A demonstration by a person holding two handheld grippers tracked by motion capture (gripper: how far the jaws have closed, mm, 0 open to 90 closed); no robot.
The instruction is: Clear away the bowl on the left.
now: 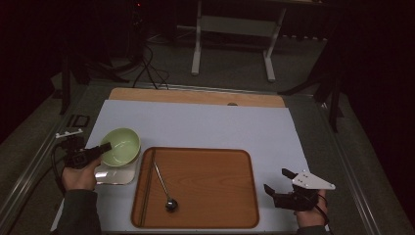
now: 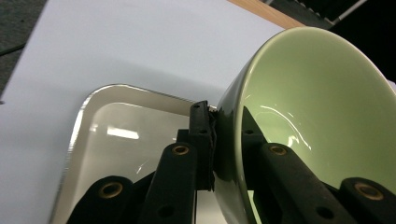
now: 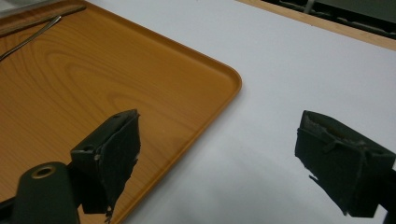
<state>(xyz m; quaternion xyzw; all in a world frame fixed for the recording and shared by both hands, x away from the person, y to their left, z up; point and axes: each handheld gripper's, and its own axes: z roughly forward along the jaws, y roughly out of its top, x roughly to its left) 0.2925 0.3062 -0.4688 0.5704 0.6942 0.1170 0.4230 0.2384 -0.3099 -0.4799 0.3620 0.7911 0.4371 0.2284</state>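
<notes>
Left hand-held gripper [image 1: 103,147] pinches one green bowl [image 1: 121,146]; right hand-held gripper [image 1: 278,180] gapes wide, empty.

We see a pale green bowl [image 1: 121,146], a white tray [image 2: 88,140], a wood-grain brown tray [image 1: 205,188] and black tools on the white worktop [image 1: 205,127].

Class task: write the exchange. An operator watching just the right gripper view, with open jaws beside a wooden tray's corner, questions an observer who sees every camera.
Operator: What is the other hand doing?
Observer: The left hand-held gripper is shut on a tilted green bowl at its rim, above a pale tray.
Operator: That thin metal handle on my tray?
Observer: It's a ladle; its dark round end lies near the person's edge of the wooden tray.
</notes>
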